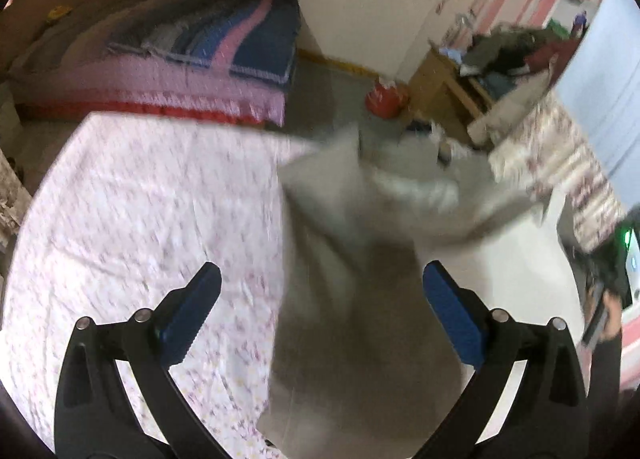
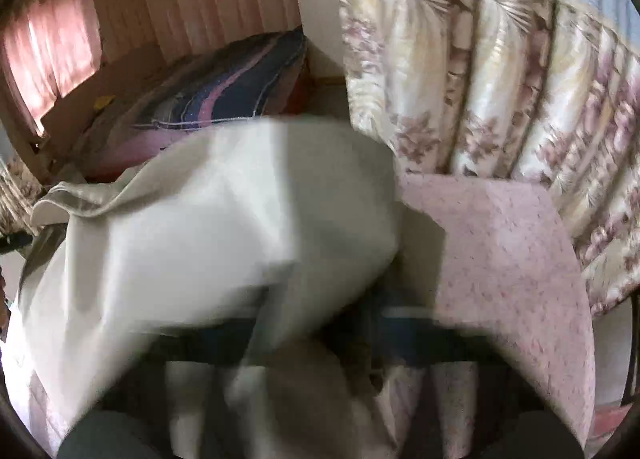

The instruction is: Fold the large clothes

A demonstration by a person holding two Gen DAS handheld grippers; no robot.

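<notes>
The left tool (image 1: 322, 309) stands spread wide, its pads clear of the grey garment (image 1: 360, 259) hanging between and ahead of it over the floral bed (image 1: 140, 199). The right tool (image 2: 320, 347), blurred, is pressed together, seemingly pinching cloth to carry a fold. Bare bed lies left of the left tool.

Bed (image 1: 208, 71) with striped quilt (image 1: 224, 35), white wall (image 1: 372, 11), wooden shelf (image 1: 448, 75), floral curtains (image 2: 500, 91)

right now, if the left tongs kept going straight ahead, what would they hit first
Most likely the pale grey garment lying between the open left tongs, with the floral bedsheet under it; blur leaves depth unclear.
</notes>
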